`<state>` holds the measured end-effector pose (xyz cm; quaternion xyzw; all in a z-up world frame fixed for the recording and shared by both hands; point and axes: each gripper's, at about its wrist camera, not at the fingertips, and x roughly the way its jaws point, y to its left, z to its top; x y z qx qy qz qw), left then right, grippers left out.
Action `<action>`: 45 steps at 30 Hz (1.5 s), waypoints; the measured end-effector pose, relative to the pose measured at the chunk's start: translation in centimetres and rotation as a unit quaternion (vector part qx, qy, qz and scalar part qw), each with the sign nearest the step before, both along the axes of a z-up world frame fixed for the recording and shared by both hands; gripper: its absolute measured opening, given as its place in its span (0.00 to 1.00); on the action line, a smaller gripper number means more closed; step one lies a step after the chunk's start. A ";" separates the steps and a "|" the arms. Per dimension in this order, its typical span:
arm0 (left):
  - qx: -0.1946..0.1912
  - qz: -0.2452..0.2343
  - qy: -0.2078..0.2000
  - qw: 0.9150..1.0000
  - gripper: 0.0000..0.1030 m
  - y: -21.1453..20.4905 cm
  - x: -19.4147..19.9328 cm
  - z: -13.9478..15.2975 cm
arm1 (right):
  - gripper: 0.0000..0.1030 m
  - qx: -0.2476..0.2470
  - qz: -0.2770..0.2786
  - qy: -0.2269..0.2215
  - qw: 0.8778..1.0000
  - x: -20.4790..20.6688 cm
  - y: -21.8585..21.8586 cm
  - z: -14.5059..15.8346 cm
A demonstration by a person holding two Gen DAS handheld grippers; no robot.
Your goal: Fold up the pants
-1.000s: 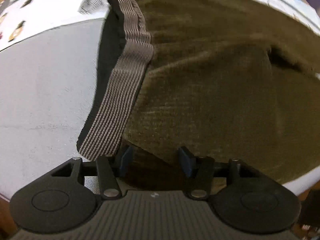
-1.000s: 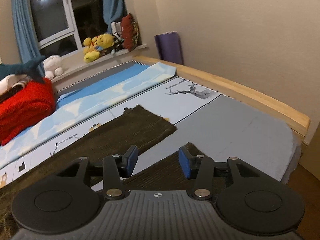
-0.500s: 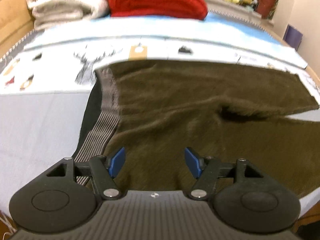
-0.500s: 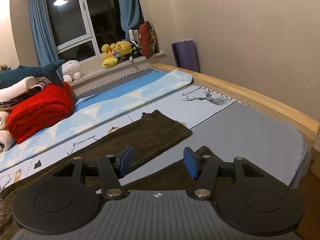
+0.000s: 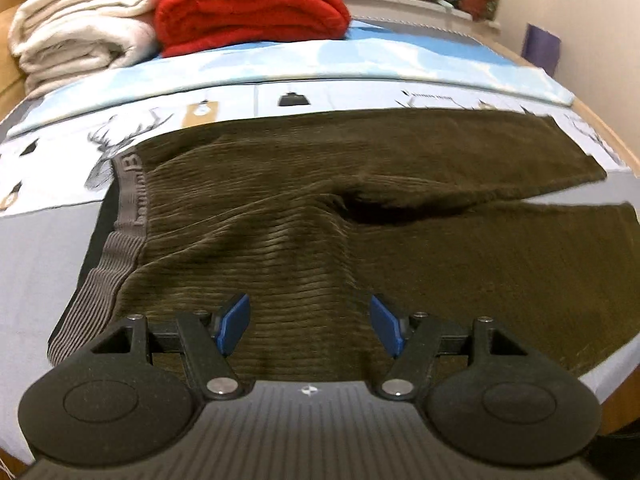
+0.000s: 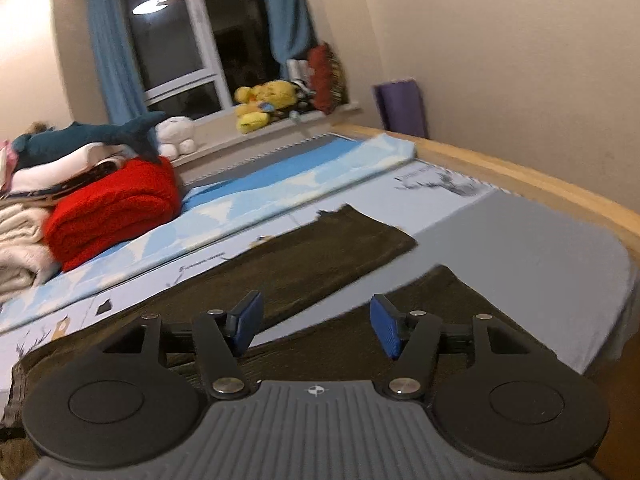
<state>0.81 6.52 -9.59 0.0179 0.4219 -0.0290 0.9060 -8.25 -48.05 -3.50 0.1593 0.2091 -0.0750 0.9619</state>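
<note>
Left claw (image 5: 310, 326) and right claw (image 6: 316, 326) gape empty above ribbed olive corduroy pants (image 5: 360, 216).

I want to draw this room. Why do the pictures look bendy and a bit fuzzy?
Left wrist view: the fisheye lens bows the dark olive corduroy pants and bed edges, though the ribs stay fairly sharp. Right wrist view: the red folded blanket and yellow plush toys look smeared; the window glass reflects a ceiling lamp.

Pants (image 5: 360, 208) on bed (image 5: 36, 264), blankets (image 5: 248, 4) behind
</note>
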 end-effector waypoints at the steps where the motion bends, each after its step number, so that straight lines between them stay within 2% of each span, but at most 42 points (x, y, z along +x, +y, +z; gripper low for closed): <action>1: 0.006 -0.002 -0.005 1.000 0.70 -0.1 -0.3 0.0 | 0.60 -0.008 0.010 -0.003 1.000 -0.1 0.6 0.1; 4: 0.006 -0.001 -0.018 1.000 0.69 -0.4 -0.3 0.4 | 0.60 -0.030 0.041 -0.003 0.999 -0.1 2.3 0.2; 6: 0.003 -0.001 -0.024 1.000 0.66 -0.6 -0.3 0.6 | 0.60 -0.042 0.056 -0.007 0.998 -0.4 3.4 0.3; 9: 0.019 -0.017 -0.026 0.999 0.57 -1.3 -0.4 0.5 | 0.60 -0.050 0.078 -0.013 0.996 -0.5 4.7 0.5; 11: 0.033 -0.028 -0.024 0.999 0.46 -1.8 -0.6 0.3 | 0.60 -0.061 0.088 -0.014 0.994 -0.5 5.4 0.6; 16: 0.049 -0.050 -0.032 0.997 0.33 -2.4 -0.9 0.1 | 0.60 -0.057 0.092 -0.016 0.994 -0.4 5.9 0.8; 27: 0.061 -0.048 -0.032 0.996 0.36 -2.8 -0.6 -0.2 | 0.60 -0.033 0.076 -0.025 0.996 -0.6 5.1 1.0; 31: 0.063 -0.047 -0.032 0.996 0.49 -2.8 -0.6 -0.2 | 0.60 -0.033 0.075 -0.024 0.996 -0.6 5.1 0.8; 36: 0.067 -0.035 -0.036 0.997 0.54 -2.5 -0.5 0.0 | 0.60 -0.048 0.082 -0.022 0.995 -0.7 5.8 0.8; 41: 0.048 -0.021 -0.042 0.998 0.54 -1.7 -0.8 0.8 | 0.60 -0.042 0.079 -0.021 0.996 -0.9 5.4 0.7; 45: 0.053 -0.041 -0.057 0.996 0.53 -1.6 -1.4 1.1 | 0.60 -0.032 0.072 -0.025 0.997 -0.7 5.2 0.7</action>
